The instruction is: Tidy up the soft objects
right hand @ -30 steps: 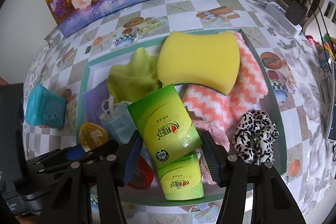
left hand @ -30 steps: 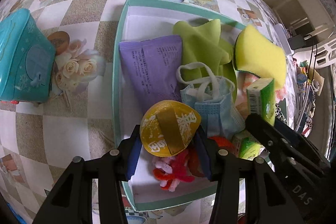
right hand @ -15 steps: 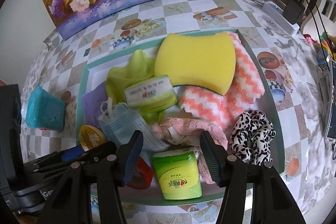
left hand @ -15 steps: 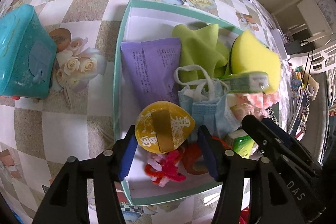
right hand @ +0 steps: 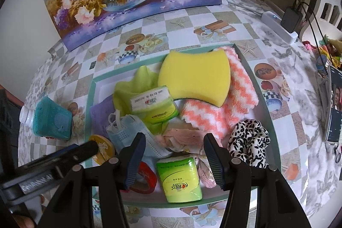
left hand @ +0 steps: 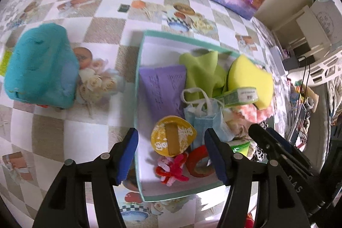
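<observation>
Down through the left wrist view, the left hand-held gripper (left hand: pixel 171 153) hangs over the near left corner of a teal-rimmed tray (left hand: pixel 138 69); its jaws have just been opening and now stand apart with nothing pressed between them. A round yellow lidded cup (left hand: pixel 172 135) lies in the tray between and just beyond the fingertips, clear of both blue pads. Just nearer than the cup sit a red-and-pink fuzzy tie (left hand: pixel 173 170) and a red tape ring (left hand: pixel 198 161). Beyond the cup lie a blue face mask (left hand: pixel 205 121), a purple pouch (left hand: pixel 162 89), a green cloth (left hand: pixel 203 72) and a yellow sponge (left hand: pixel 250 78). Well off to the left of the gripper, a teal wipes pack (left hand: pixel 40 67) rests on the checked bench (left hand: pixel 102 31). In the right wrist view, the right hand-held gripper (right hand: pixel 174 155) is likewise open and holds nothing. A green tissue pack (right hand: pixel 179 178) lies in the tray just below its fingertips, untouched. A second green tissue pack (right hand: pixel 154 106) rests further ahead on the green cloth, beside the yellow sponge. Ahead and to the right lies an orange-and-white striped towel (right hand: pixel 230 108), and a leopard scrunchie (right hand: pixel 248 142) sits just right of the right finger. Pink fabric (right hand: pixel 181 138) is bunched between the fingertips, beyond them. The left gripper's dark body enters from the lower left.
</observation>
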Action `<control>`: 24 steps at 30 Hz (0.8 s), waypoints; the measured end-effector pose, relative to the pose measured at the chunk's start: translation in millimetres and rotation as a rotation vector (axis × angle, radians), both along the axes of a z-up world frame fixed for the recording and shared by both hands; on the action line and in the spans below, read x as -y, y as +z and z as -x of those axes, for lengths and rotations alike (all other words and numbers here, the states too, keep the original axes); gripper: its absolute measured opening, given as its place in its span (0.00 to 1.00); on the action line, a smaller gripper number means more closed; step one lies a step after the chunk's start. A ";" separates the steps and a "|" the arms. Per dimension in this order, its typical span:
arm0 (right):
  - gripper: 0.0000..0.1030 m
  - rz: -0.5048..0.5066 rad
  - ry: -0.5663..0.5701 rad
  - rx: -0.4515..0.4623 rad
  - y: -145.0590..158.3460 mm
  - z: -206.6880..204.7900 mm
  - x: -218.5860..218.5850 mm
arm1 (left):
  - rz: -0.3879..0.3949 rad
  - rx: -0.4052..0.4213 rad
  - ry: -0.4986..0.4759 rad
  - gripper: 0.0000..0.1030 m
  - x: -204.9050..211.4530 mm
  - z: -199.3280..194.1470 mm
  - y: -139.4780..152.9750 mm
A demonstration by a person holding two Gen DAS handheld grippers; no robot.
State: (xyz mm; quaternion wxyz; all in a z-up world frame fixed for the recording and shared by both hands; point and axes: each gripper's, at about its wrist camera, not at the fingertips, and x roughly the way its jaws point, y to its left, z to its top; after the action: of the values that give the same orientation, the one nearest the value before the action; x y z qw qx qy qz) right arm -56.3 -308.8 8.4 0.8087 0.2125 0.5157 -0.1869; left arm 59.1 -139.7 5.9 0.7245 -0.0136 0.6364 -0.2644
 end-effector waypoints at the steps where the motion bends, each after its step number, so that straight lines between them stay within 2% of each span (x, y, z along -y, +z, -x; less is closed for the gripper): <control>1: 0.59 0.000 0.003 -0.003 -0.5 -0.4 -0.5 | -0.004 0.010 0.008 0.63 -2.2 -0.7 1.7; 7: 0.59 0.012 0.008 -0.021 -3.4 -1.3 -2.1 | -0.044 0.047 0.040 0.65 -7.6 -5.9 2.2; 9: 0.62 0.016 0.005 -0.031 -5.1 -1.4 -1.5 | -0.086 0.068 0.053 0.81 -8.1 -6.7 1.1; 10: 0.66 0.017 0.002 -0.040 -6.6 -1.5 -0.8 | -0.100 0.078 0.057 0.82 -9.0 -6.8 1.3; 18: 0.69 0.010 -0.017 -0.069 -13.8 -0.8 4.7 | -0.139 0.138 0.074 0.87 -12.4 -8.9 4.0; 22: 0.93 0.017 -0.029 -0.072 -15.2 0.0 7.1 | -0.165 0.144 0.105 0.88 -16.2 -11.5 2.0; 24: 1.00 0.021 -0.036 -0.074 -15.5 0.6 8.2 | -0.173 0.156 0.121 0.91 -18.7 -13.2 1.8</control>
State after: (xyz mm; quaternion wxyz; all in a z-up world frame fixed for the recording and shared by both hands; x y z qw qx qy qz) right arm -56.9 -317.0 -7.0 0.7877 0.2063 0.5395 -0.2145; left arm 72.2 -120.9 7.7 0.7848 0.0312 0.5966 -0.1648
